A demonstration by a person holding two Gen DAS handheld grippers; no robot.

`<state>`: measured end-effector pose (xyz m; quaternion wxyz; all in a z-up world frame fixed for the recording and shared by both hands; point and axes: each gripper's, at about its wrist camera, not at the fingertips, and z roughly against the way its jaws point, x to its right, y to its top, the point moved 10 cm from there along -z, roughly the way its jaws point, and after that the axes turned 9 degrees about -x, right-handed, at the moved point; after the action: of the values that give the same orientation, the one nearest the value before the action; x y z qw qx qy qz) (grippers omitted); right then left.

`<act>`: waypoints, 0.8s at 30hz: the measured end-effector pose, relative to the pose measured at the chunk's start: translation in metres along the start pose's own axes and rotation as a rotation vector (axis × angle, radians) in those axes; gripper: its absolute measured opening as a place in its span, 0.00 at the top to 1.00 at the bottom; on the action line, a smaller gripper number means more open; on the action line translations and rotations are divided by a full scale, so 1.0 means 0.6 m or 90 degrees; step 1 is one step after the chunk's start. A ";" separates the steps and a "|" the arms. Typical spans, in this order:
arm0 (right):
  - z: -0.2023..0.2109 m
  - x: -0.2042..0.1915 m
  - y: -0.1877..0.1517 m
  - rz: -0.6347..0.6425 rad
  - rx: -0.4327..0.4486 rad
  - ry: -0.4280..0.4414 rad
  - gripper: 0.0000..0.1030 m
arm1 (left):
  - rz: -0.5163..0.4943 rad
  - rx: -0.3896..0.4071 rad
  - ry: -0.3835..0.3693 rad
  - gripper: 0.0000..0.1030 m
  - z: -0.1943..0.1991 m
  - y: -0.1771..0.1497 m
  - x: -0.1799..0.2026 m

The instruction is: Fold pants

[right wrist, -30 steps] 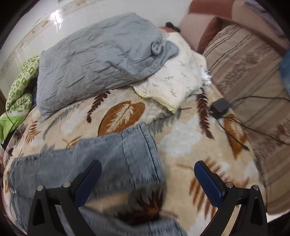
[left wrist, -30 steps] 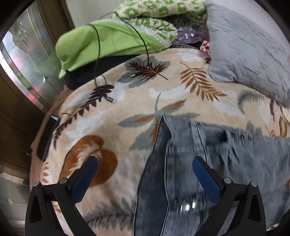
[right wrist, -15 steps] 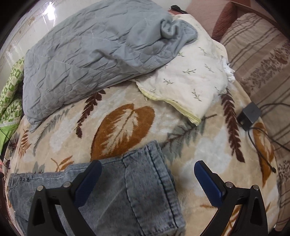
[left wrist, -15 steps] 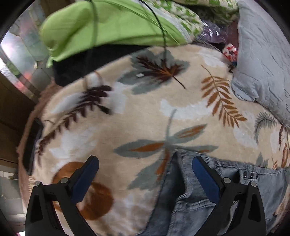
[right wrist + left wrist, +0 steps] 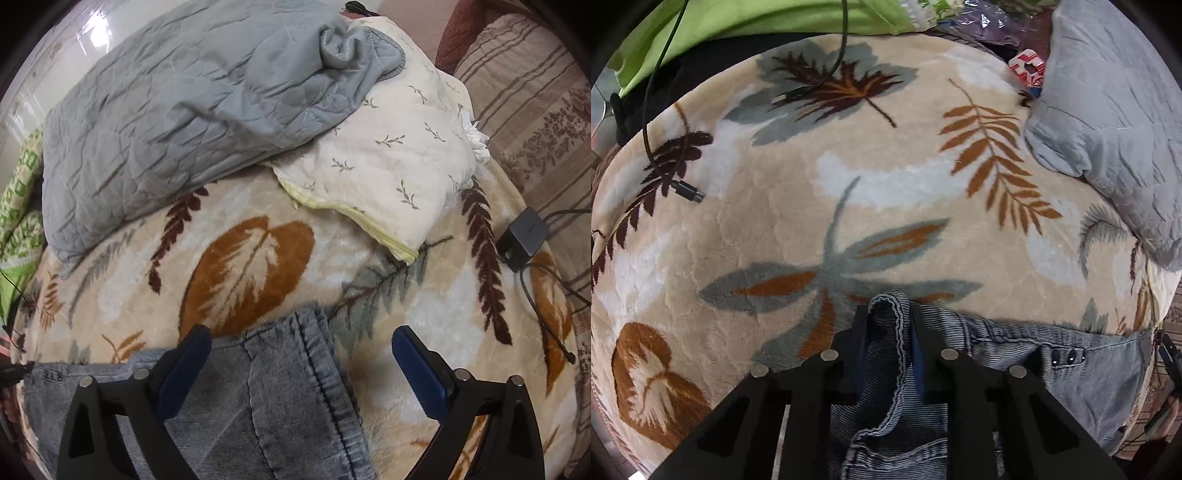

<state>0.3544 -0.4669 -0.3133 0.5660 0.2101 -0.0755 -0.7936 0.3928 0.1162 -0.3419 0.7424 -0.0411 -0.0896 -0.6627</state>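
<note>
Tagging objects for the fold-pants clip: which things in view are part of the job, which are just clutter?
Job:
- jeans
- left gripper, shut on the jeans' edge
- right gripper, open over the jeans' hem
- leaf blanket, the work surface

Clutter:
- grey quilt
- cream pillow
- charger
- USB cable
- green cloth

A beige blanket (image 5: 783, 229) printed with brown and grey leaves covers the bed. At its far right lies a rumpled grey quilt (image 5: 177, 110), partly overlapping a cream pillow (image 5: 399, 184) with small sprigs. A black cable (image 5: 650, 122) trails over the blanket's left side, its plug (image 5: 686, 191) lying on it. Green cloth (image 5: 757, 18) is heaped at the far left. A dark charger (image 5: 522, 236) with its cord sits near a striped cushion (image 5: 535, 103).
</note>
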 end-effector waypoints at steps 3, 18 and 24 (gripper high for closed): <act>-0.012 0.001 0.004 -0.001 -0.016 0.009 0.12 | -0.007 0.002 0.011 0.74 -0.007 0.004 0.005; -0.104 -0.011 0.000 0.040 -0.082 -0.044 0.36 | -0.039 0.065 0.018 0.89 0.027 -0.003 0.032; -0.021 0.004 0.004 0.031 -0.010 -0.033 0.80 | -0.037 0.128 -0.035 0.90 0.112 -0.022 0.039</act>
<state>0.3610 -0.4686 -0.3245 0.5848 0.1832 -0.0886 -0.7852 0.3771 0.1037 -0.2721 0.7207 0.0181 -0.1771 -0.6700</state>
